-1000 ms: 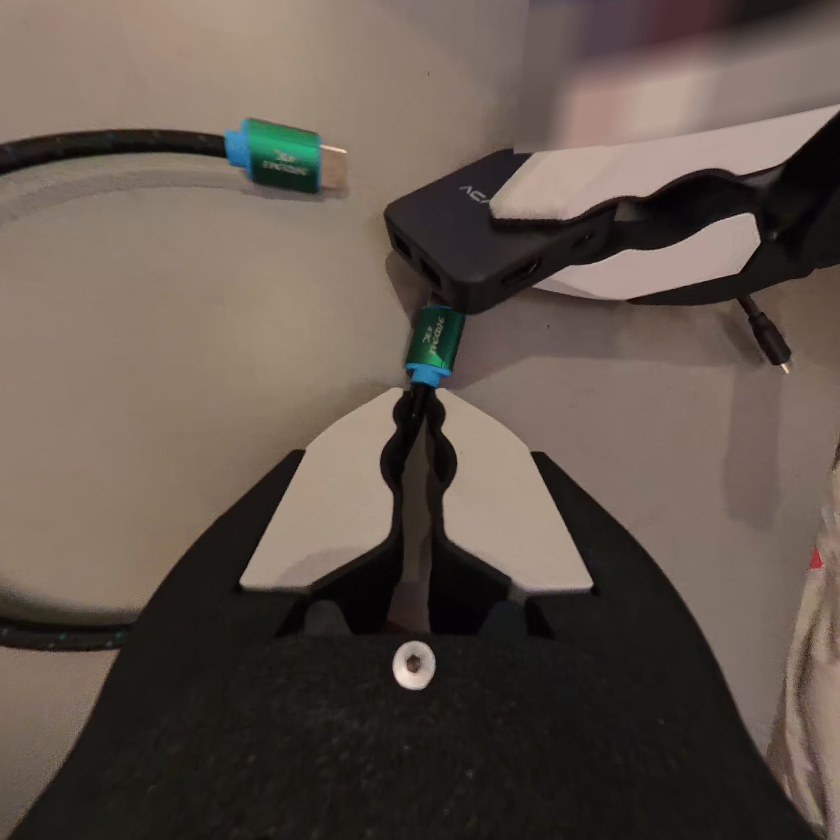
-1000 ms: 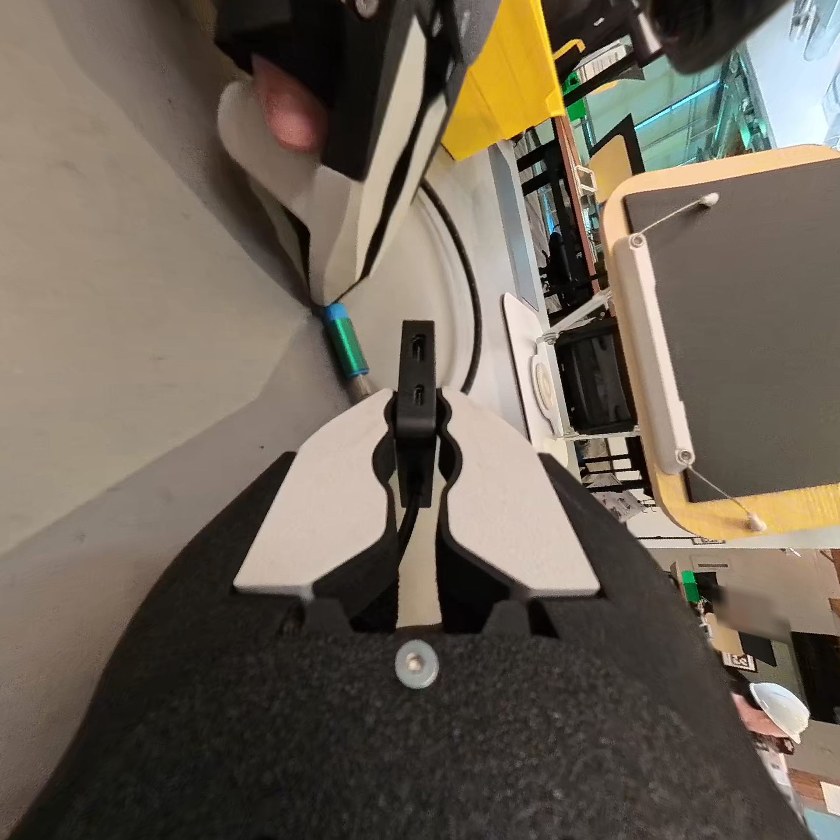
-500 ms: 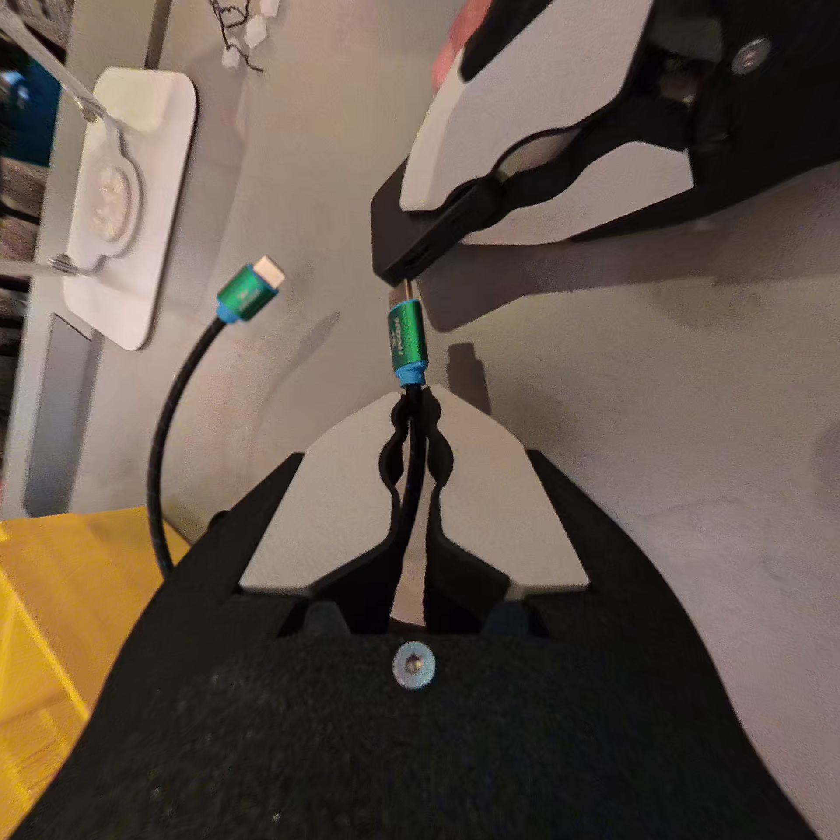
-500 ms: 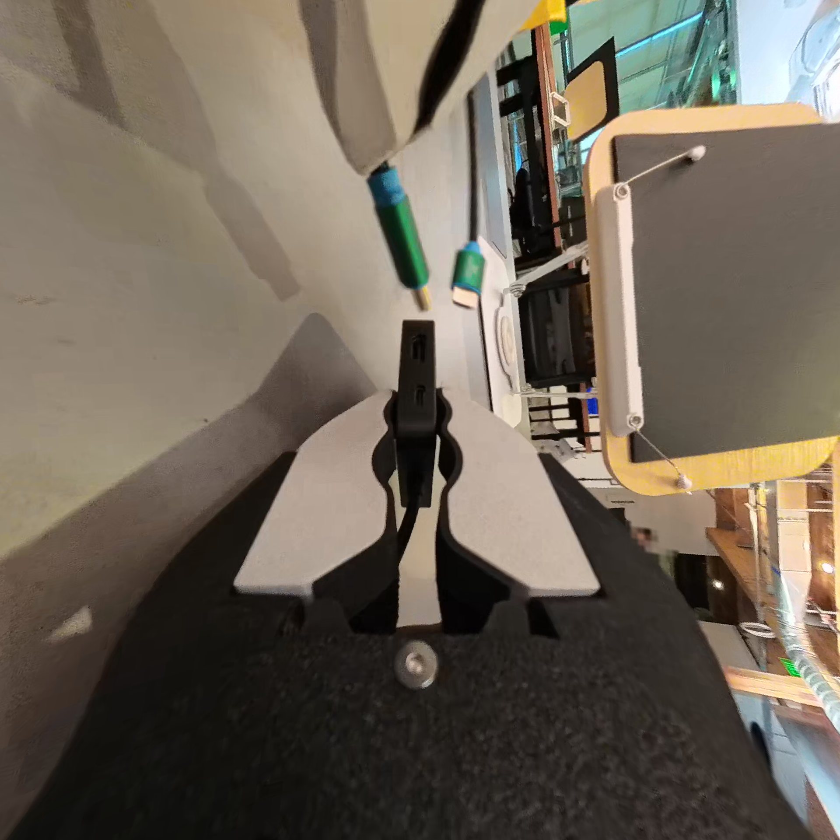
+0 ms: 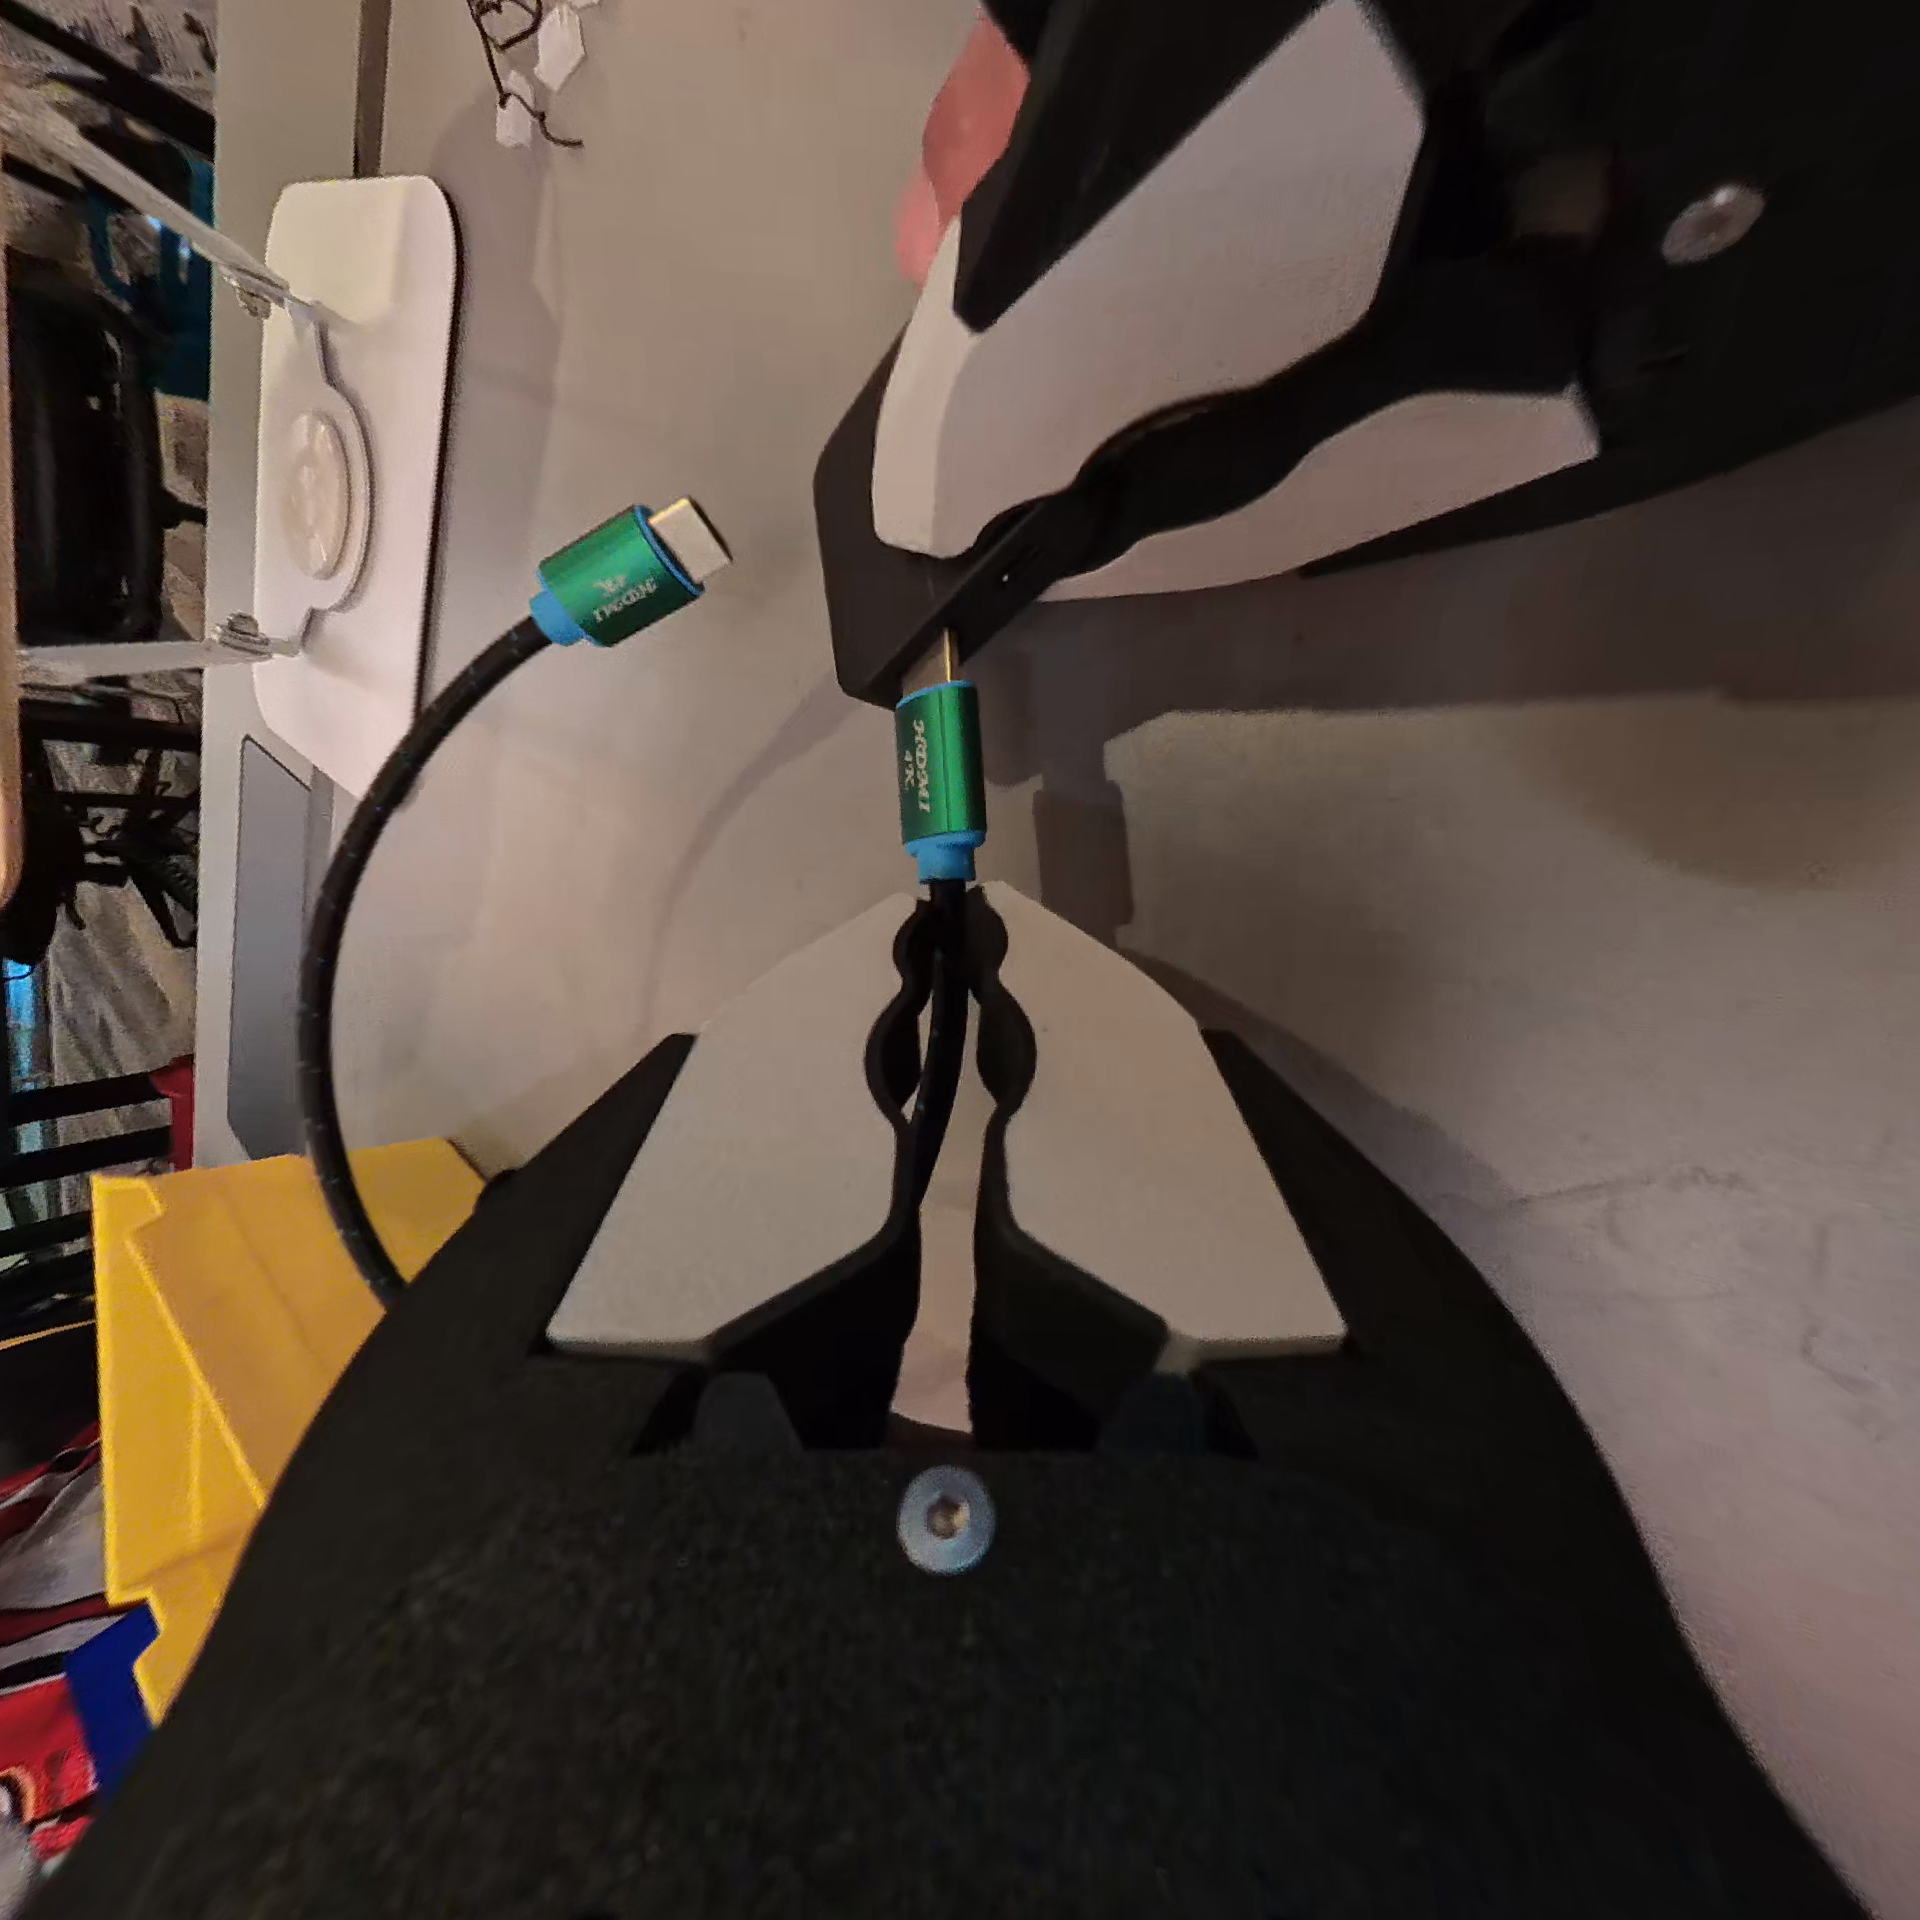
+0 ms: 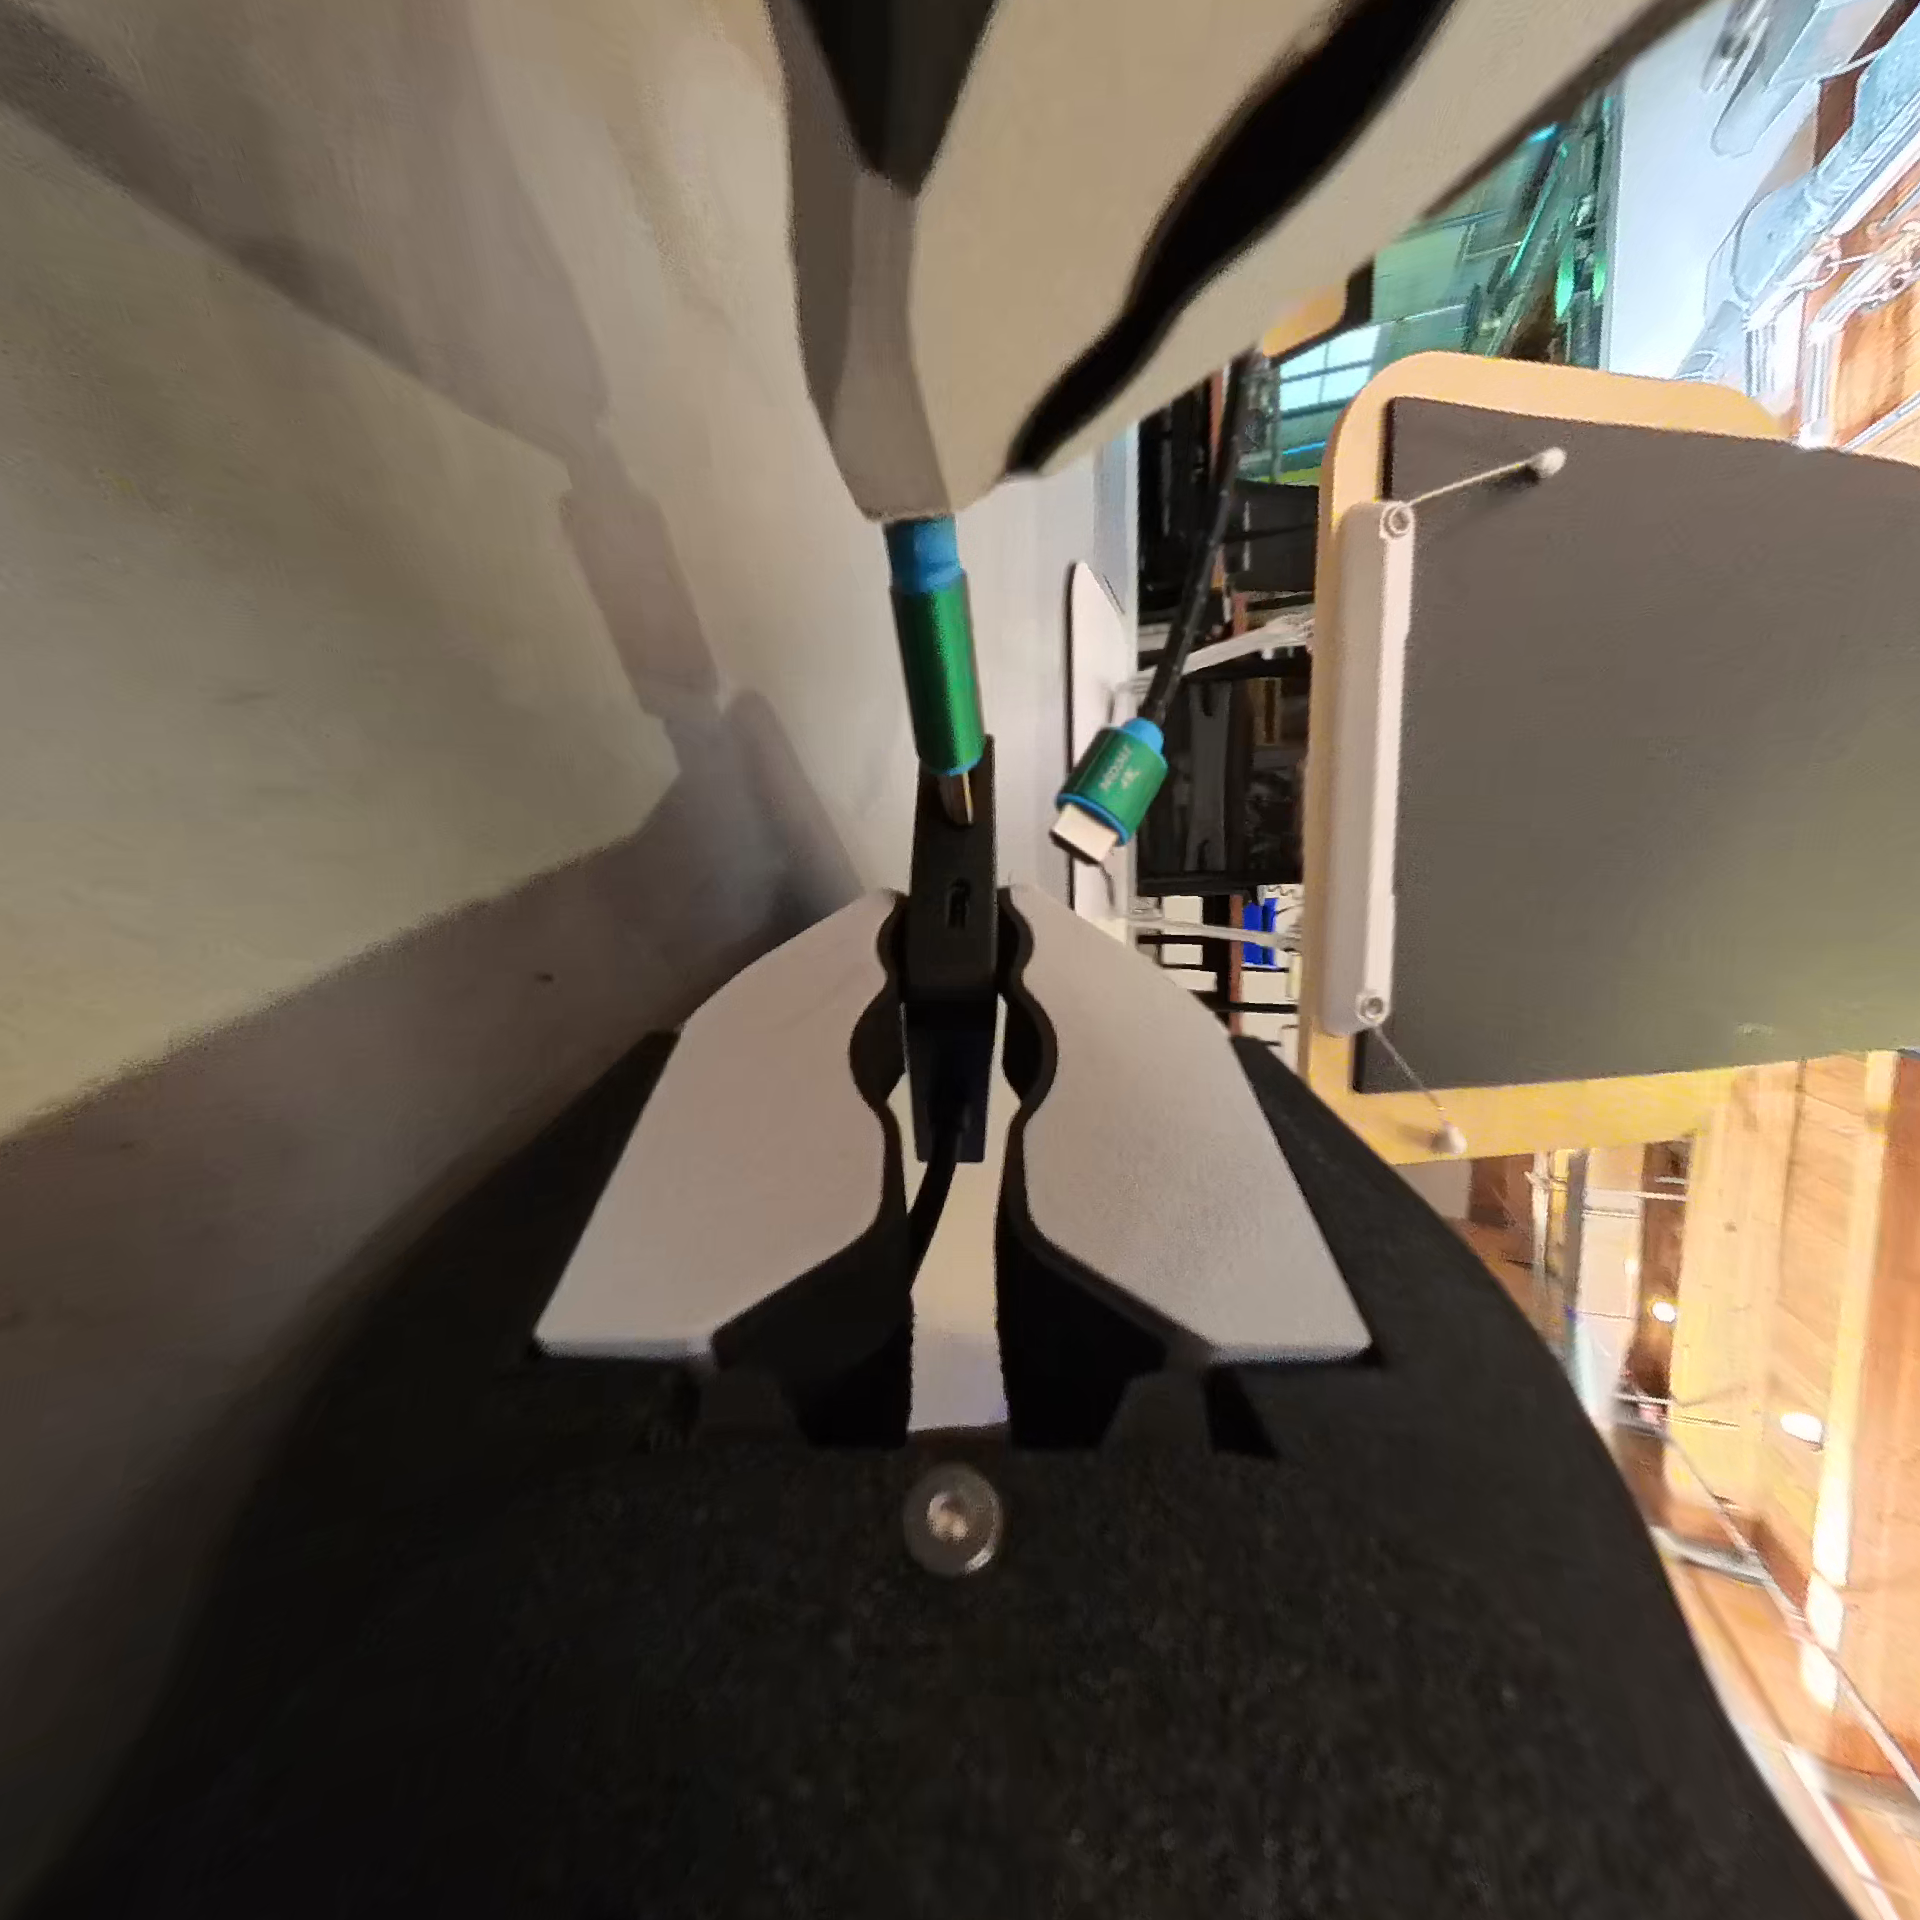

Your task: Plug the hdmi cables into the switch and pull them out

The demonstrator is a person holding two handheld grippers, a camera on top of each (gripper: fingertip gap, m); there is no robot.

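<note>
On both green plugs [image 5: 937,767], pale lettering shows.

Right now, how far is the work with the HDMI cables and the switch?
Done: the right gripper is shut on the black switch, and the left gripper is shut on the braided cable behind the green plug. In hand: that plug's metal tip is at a switch port, not fully seated. Left: push it in, pull it out, and do the same with the other green plug, hanging free.
</note>
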